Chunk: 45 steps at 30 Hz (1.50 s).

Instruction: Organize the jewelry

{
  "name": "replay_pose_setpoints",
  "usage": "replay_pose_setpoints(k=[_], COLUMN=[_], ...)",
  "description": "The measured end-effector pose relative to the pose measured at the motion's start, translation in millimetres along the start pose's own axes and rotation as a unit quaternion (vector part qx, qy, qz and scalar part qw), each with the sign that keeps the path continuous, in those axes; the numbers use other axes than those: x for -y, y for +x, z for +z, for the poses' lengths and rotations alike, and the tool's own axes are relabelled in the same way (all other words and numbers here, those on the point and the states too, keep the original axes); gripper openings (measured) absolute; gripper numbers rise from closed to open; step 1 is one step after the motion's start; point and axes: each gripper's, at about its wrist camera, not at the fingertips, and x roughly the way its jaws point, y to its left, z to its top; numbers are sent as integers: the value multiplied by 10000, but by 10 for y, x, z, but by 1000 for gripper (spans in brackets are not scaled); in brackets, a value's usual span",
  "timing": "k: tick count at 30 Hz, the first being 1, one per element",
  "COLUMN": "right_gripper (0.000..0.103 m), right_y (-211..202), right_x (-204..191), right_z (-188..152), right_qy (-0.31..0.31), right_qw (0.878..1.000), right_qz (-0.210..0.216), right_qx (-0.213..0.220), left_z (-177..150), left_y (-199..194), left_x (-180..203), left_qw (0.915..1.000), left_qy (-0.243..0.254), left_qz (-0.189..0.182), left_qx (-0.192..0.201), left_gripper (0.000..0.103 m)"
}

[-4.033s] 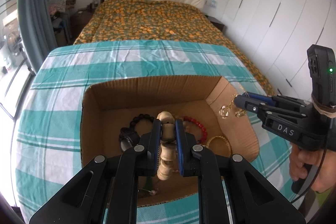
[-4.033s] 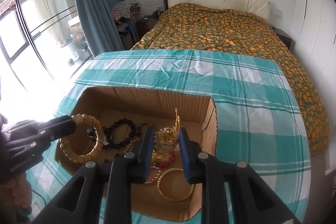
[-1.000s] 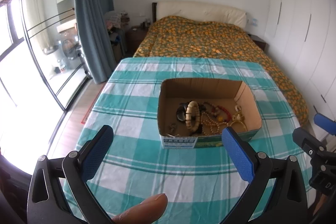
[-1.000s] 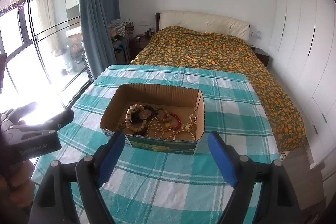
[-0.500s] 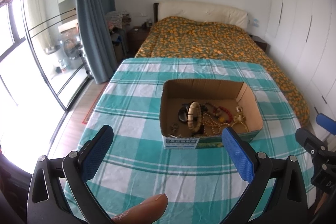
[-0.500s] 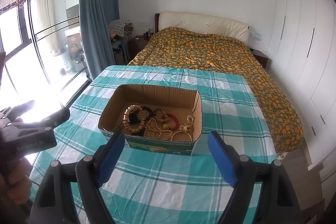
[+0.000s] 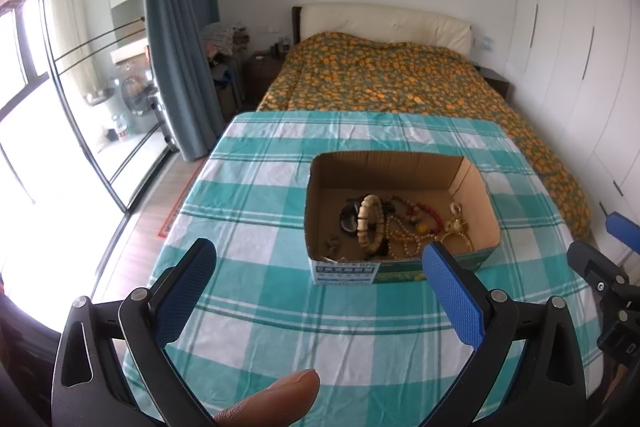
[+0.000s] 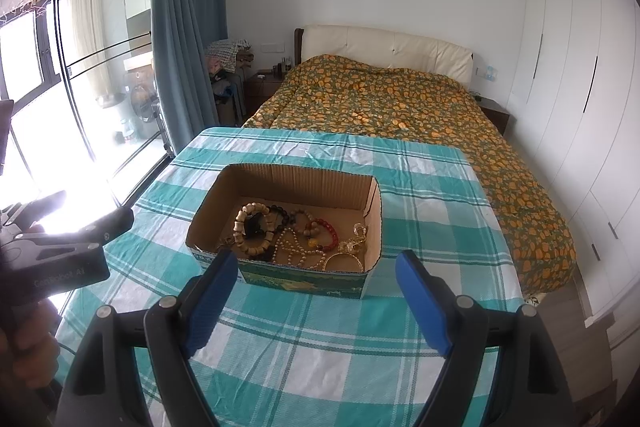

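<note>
An open cardboard box [image 7: 400, 163] [image 8: 296, 177] stands on the teal checked tablecloth. Inside lie a beige wooden bead bracelet [image 7: 370, 223] [image 8: 244, 231], a black bead bracelet [image 7: 348, 219] [image 8: 276, 213], a red bead bracelet [image 8: 326, 231], a pearl necklace [image 8: 294, 247], a gold bangle [image 8: 344, 261] and a gold ornament [image 7: 456, 223] [image 8: 356, 239]. My left gripper [image 7: 316, 275] is wide open and empty, held back from the box's near side. My right gripper [image 8: 316, 279] is wide open and empty, also in front of the box.
The table [image 7: 256, 195] has its cloth hanging over the edges. A bed with an orange-patterned quilt [image 7: 380, 75] stands beyond it. White wardrobes [image 8: 580, 87] line the right, a blue curtain [image 8: 184, 27] and glass doors the left.
Four seconds ago both grippers were shut on jewelry over the box. They have let go and drawn back, wide open. Over the last second little has moved.
</note>
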Motion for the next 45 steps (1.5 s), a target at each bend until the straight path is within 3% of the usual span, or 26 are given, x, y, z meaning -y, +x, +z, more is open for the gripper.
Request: replay_pose_setpoints(k=[45], right_gripper=[83], right_y=[-15], right_x=[84], right_z=[-45], right_qy=[16], right_qw=[10000], right_qz=[-42], right_qx=[-32], left_z=[-28], left_y=[-4], left_x=[23], left_qw=[10000], left_qy=[2], left_qz=[-35], left_qx=[45], left_gripper=[102])
